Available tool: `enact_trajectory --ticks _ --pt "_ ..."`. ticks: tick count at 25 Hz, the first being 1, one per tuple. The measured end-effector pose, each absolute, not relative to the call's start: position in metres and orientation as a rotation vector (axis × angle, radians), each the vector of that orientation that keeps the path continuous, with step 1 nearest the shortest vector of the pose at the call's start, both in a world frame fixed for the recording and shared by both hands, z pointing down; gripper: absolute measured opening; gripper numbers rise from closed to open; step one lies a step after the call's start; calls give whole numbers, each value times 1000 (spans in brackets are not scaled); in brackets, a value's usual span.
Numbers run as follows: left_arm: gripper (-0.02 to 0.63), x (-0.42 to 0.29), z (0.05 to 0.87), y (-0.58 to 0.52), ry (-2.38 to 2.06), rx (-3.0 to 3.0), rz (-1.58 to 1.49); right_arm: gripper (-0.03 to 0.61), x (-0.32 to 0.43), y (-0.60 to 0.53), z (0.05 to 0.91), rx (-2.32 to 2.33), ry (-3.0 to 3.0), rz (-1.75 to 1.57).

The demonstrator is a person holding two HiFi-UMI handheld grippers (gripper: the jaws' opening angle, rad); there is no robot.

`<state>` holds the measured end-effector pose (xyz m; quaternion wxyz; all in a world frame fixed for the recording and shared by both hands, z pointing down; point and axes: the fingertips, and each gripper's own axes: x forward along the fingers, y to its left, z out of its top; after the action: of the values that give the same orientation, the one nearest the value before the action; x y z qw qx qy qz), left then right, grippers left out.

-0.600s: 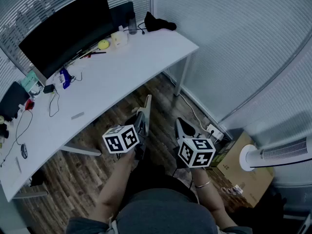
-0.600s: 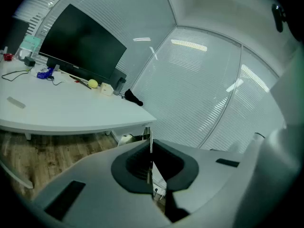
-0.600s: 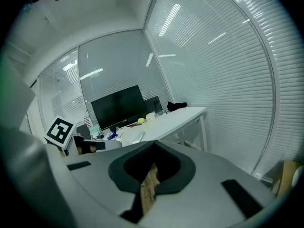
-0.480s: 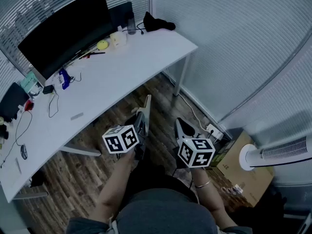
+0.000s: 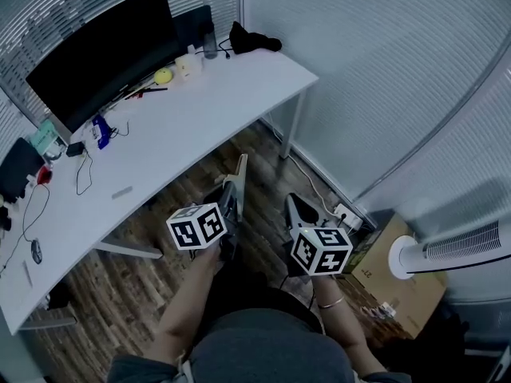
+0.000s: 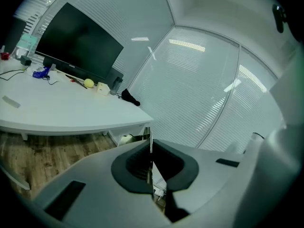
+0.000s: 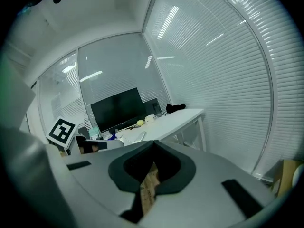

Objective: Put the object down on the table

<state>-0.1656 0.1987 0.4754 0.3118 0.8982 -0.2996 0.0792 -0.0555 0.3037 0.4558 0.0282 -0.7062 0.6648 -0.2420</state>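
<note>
I stand on the wooden floor a step back from the white table (image 5: 200, 110). My left gripper (image 5: 241, 164) is held at waist height with its jaws pointing toward the table edge. In the left gripper view the left gripper (image 6: 150, 142) has its jaws pressed together with nothing between them. My right gripper (image 5: 291, 201) hangs beside it, a little nearer to me. In its own view the right gripper (image 7: 153, 144) is shut too, and only floor shows through the slot below the tips. No held object shows in any view.
On the table are a black monitor (image 5: 96, 54), a yellow ball (image 5: 163, 76), a bottle (image 5: 209, 45), a black cloth (image 5: 251, 38) and cables at the left end. A cardboard box (image 5: 391, 271), a white fan (image 5: 455, 250) and a power strip (image 5: 345, 212) are at my right. Blinds close off the far side.
Both grippers have stayed where they were, still shut. Only the head view has shifted slightly, so the table sits a touch higher and further left.
</note>
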Motion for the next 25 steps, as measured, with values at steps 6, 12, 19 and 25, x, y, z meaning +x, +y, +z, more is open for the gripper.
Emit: enact_trajectory --ticks 6,12,19,25 --pt "23 -161 472 184 -794 2368 196 5 -45 298 458 -2185 2012 -764" --pt "23 -143 479 149 -775 2358 213 5 -28 270 463 -2206 1980 -792" --pt "23 -106 488 80 -769 2348 233 5 9 205 469 -2220 1953 -815" --pt "23 -81 485 12 -766 2326 226 5 33 130 463 -2214 1961 -821"
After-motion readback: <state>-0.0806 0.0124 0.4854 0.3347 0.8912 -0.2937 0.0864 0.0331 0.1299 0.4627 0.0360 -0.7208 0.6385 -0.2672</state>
